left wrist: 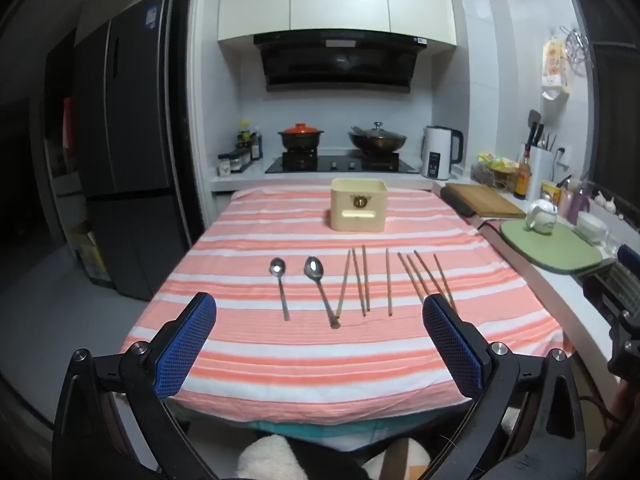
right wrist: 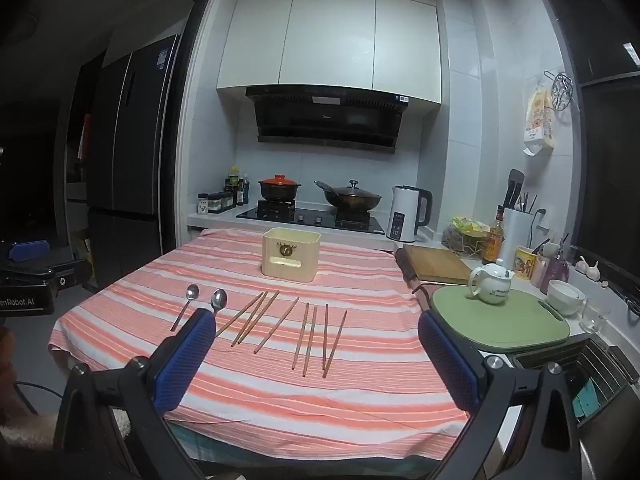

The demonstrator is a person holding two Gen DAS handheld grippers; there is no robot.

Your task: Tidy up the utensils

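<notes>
Nearest the cameras, the left gripper [left wrist: 319, 320] and the right gripper [right wrist: 316, 334] both hang over the near edge of the tabletop [left wrist: 280, 360], each with its blue-padded fingers [left wrist: 188, 344] spread wide and grasping nothing. The tabletop is covered in a cloth of salmon-pink and white stripes.

Past the fingers, about midway across the tabletop, the utensils lie in a loose row with handles toward the near edge. On the left are two shiny metal spoons: a smaller spoon [left wrist: 279, 286] and, just beside it, a larger spoon [left wrist: 320, 288] whose handle slants to meet the foot of the first chopstick. To their right lie eight thin reddish-brown wooden chopsticks [right wrist: 308, 338], some parallel, some splayed into narrow V shapes.

Farther on, near the middle of the far edge, a cream square holder [left wrist: 359, 205] stands upright, open at the top, with a small dark emblem above a slot on its front face.
</notes>
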